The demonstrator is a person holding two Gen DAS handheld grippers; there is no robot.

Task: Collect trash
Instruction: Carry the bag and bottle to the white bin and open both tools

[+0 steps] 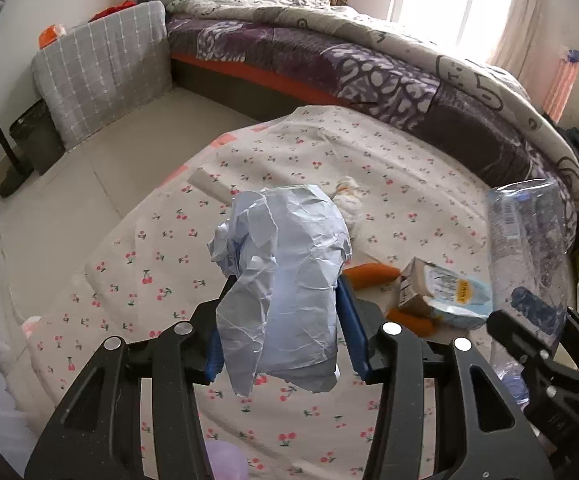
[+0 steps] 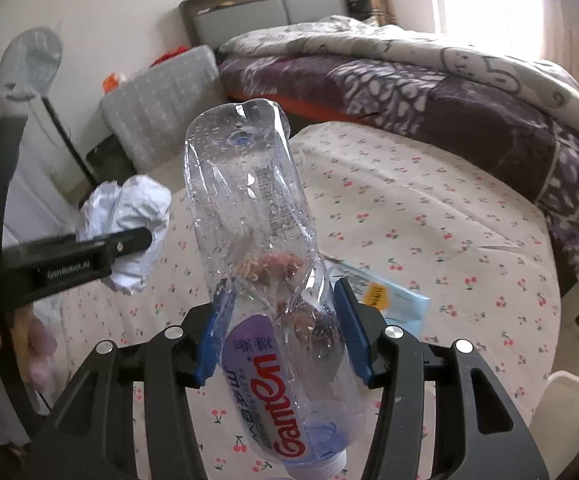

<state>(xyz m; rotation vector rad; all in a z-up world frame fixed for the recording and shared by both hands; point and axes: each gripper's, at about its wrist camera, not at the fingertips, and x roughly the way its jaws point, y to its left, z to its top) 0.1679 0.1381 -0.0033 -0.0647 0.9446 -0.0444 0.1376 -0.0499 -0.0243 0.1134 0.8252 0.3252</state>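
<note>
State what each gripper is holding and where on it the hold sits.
Left gripper clamps the crumpled paper around its lower middle. Right gripper clamps the crushed plastic bottle at its pinched waist, just above the label, cap end toward the camera.

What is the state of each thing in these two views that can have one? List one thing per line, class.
Left gripper: shut on the crumpled paper, lifted above the table.
Crumpled paper: balled up, held off the cloth.
Right gripper: shut on the plastic bottle.
Plastic bottle: crushed, twisted, cap end toward the camera, droplets inside.
Carton: flattened, lying on the tablecloth.
Bed quilt: rumpled.
</note>
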